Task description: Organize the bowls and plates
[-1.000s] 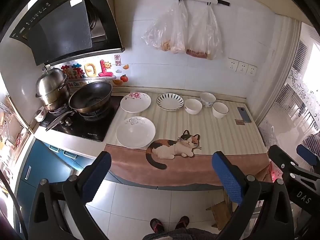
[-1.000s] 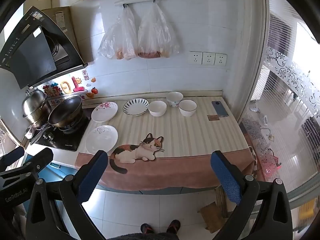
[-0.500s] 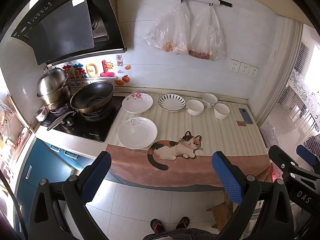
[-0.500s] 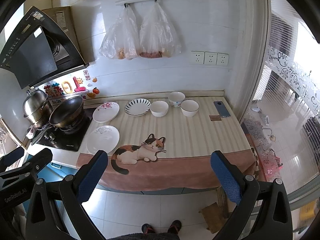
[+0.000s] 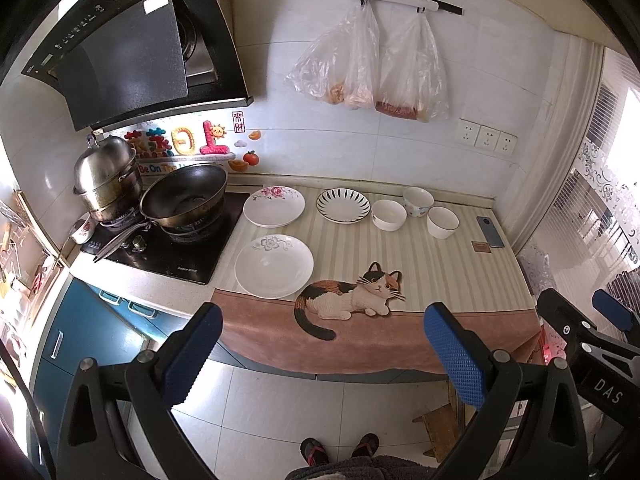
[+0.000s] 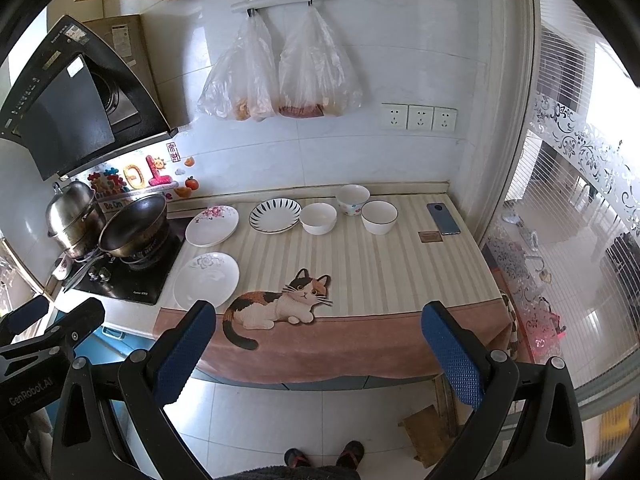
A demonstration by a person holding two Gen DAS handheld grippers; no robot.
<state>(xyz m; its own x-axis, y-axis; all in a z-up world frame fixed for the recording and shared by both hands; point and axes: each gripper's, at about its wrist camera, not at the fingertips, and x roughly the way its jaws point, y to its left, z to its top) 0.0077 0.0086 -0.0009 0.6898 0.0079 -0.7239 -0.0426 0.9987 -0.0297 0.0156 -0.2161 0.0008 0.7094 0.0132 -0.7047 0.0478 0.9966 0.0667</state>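
Counter (image 5: 420,264), striped cat cloth: three plates (image 5: 274,266), three bowls (image 5: 388,215), phone (image 5: 490,231).

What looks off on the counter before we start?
Nothing spilled or broken. One oddity: a phone lies at the counter's far right by the bowls. Plates sit flat, unstacked. Both claws open and empty.

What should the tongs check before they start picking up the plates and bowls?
1. Left tongs open and empty: ok.
2. Right tongs open and empty: ok.
3. Tongs close enough to grab: not ok, both are back from the counter, over the floor.
4. Three plates lying flat, not stacked; nearest plate beside the stove: ok.
5. Three bowls upright, apart: ok.
6. Phone out of the way, at the counter's right end: ok.
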